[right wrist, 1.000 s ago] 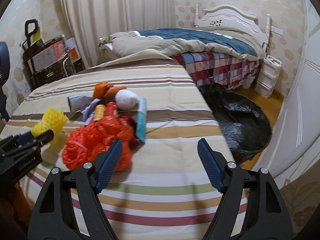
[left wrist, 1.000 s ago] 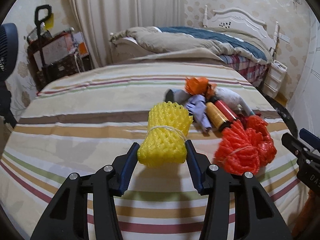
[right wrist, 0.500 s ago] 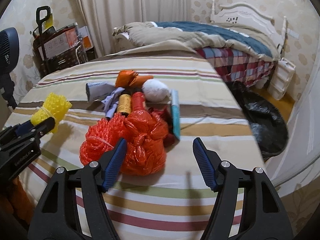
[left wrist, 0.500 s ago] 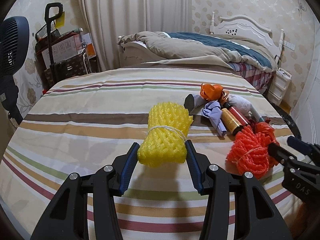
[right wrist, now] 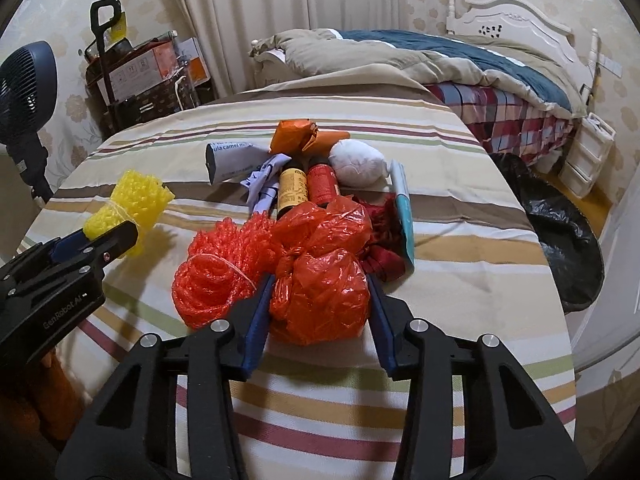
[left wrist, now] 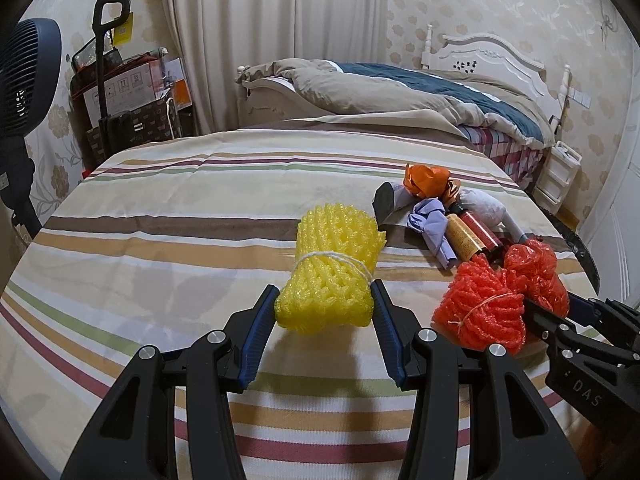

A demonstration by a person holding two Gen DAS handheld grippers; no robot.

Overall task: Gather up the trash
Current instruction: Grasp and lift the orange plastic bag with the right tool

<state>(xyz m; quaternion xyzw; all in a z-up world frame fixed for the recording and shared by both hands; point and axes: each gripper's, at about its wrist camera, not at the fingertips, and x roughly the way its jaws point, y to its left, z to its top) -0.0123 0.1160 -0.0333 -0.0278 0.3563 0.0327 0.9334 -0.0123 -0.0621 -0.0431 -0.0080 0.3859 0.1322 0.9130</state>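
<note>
Left jaws: our left gripper [left wrist: 324, 312] is clamped on the yellow foam net [left wrist: 332, 268], both blue ribbed pads pressed into its near end, gap moderate.
Yellow foam net: one soft, waffle-textured roll, cinched at the waist with white string, flaring toward twelve o'clock above the striped cloth [left wrist: 160, 208].
Right jaws: our right gripper [right wrist: 318, 316] is closing now, and the red plastic bag [right wrist: 320, 288] sits right between the pads, both touching its sides.
Red plastic bag: one glossy, crinkled, knotted film bundle, bulging in lumps.
Red foam net: one [right wrist: 216, 268], coarse mesh, string-tied, touching the bag at its nine o'clock; in the left view it lies at three o'clock from the yellow roll.
Bottles: two small cylinders lying side by side at twelve o'clock of the bag, one with a tan label [right wrist: 293, 190], one with a red label [right wrist: 322, 184].
Paper and wrap: one lilac crumpled sheet [right wrist: 264, 184], one orange crumpled wrapper [right wrist: 296, 136], one white rounded wad [right wrist: 358, 164], one grey tube-like packet [right wrist: 228, 160], one flat teal-edged card [right wrist: 404, 200] at one o'clock, plus dark red crinkled stuff [right wrist: 384, 236] beside it.
Black bin bag: one [right wrist: 560, 232], shiny and open-mouthed, on the floor at three o'clock, off the cloth's edge.
Striped cloth: woven, matte, banded in cream, brown, green and maroon.
</note>
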